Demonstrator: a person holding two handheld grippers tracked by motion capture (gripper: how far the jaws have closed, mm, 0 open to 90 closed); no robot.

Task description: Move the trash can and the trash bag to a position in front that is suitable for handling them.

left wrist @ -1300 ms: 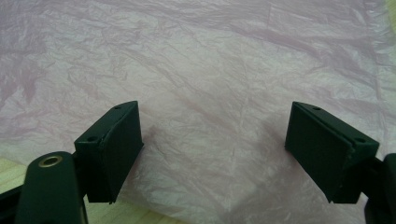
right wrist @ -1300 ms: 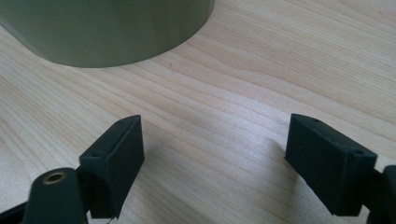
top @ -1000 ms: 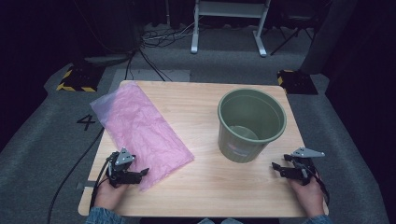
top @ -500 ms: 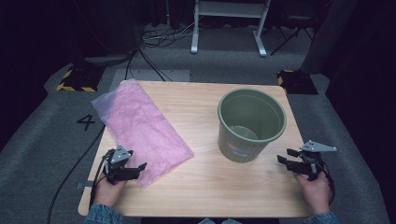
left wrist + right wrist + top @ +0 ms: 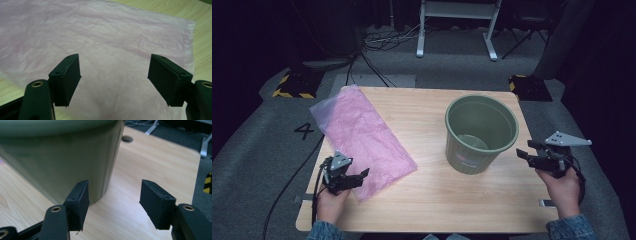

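**Bag under my left, bin off my right**

I am holding my left hand-held gripper [image 5: 360,176] over the near corner of the pink plastic bag [image 5: 362,135], jaws spread wide and gripping nothing. In the left gripper view the bag [image 5: 105,50] is lying flat just past the pads [image 5: 68,77], spreading away ahead of them, with its hemmed edge running off to the right side. The bag is stretching its long axis diagonally across the wooden surface [image 5: 427,200], from the far left corner down toward my left hand, so the near end is the one I am reaching (the far end is well out of range).

My right hand-held gripper [image 5: 524,152] is hovering released too, just beside the green bin [image 5: 482,132] standing upright at the right of the surface. In the right gripper view the bin wall [image 5: 62,162] is looming ahead and left of the jaws, not touching.

I am judging the left as clearly nearer the bag, so the pinch at that near corner falls to it.
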